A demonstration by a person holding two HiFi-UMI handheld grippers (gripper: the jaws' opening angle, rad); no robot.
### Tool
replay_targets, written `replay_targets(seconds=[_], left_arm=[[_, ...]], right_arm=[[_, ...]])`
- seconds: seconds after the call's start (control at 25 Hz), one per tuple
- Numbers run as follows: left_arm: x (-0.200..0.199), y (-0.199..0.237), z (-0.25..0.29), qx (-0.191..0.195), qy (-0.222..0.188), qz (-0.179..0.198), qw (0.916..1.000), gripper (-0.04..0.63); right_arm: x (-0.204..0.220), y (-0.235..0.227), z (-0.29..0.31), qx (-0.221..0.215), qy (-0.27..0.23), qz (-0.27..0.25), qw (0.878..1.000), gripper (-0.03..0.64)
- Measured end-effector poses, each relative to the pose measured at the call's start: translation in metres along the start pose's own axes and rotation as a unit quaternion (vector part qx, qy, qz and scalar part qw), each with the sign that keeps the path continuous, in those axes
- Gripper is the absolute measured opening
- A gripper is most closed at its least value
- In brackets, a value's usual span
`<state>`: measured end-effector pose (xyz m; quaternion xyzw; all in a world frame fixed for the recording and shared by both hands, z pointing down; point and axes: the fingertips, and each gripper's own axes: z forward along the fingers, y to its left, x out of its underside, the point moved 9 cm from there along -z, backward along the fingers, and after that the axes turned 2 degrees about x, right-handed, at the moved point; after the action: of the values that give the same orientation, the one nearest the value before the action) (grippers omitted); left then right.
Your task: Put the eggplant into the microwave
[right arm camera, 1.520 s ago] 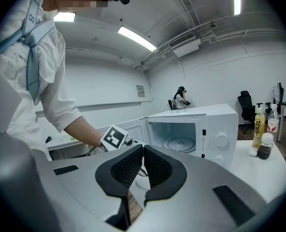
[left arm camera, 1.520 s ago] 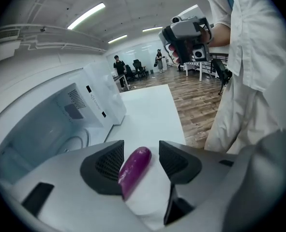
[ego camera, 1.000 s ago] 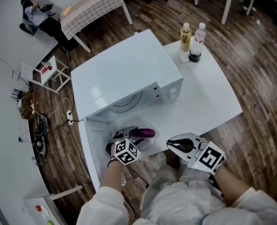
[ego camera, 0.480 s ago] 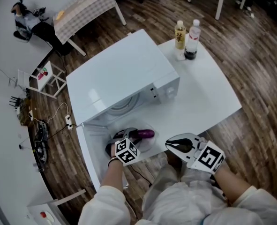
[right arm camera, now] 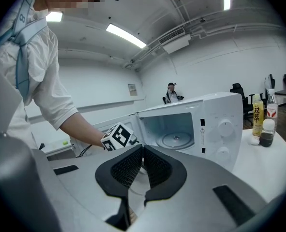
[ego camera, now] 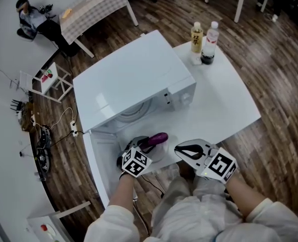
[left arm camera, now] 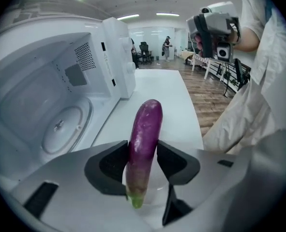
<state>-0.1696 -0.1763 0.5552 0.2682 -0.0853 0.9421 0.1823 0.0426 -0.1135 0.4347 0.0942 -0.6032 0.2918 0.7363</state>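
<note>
Brightly, evenly lit from ceiling strip lights (right arm camera: 126, 35); soft glare on microwave (ego camera: 133, 82) top. Heavily bowed at the edges, dark-cornered in both gripper views, blurred close to the lens.

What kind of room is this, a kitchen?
Likely an office or lab, not a kitchen: the microwave stands on a plain white table, with an office chair and a cloth-covered table nearby.

A yellow-labelled bottle (ego camera: 197, 37) and a white-capped bottle (ego camera: 213, 34) stand side by side at one o'clock, on the white table's (ego camera: 224, 100) far corner. A checked-cloth table (ego camera: 93, 9) stands at eleven o'clock, a small white stand (ego camera: 43, 79) at ten, and cables (ego camera: 43, 140) lie at nine.
</note>
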Motion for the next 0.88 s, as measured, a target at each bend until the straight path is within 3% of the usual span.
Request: replay_targets(seconds=[0.16,0.44,0.72,0.88], left_arm=[[-0.009,0.003,-0.018,-0.023,-0.039,-0.086,0.9952,0.190],[-0.015,0.005,-0.040,-0.039,-0.086,-0.197,0.9759,0.189],[-0.022,0.012,-0.056,-0.072,-0.102,-0.258,0.9580,0.189],[-0.024,0.014,-0.064,-0.089,-0.084,-0.265,0.9565,0.189]], right_arm=[[-0.001,-0.006,0.013,0.001,-0.002,-0.006,1.000,0.035],[-0.002,-0.021,0.039,0.002,-0.005,-0.018,1.000,0.035],[0.002,-0.035,0.066,0.018,-0.014,0.001,1.000,0.035],[0.003,-0.036,0.081,0.020,-0.013,-0.008,1.000,0.037]])
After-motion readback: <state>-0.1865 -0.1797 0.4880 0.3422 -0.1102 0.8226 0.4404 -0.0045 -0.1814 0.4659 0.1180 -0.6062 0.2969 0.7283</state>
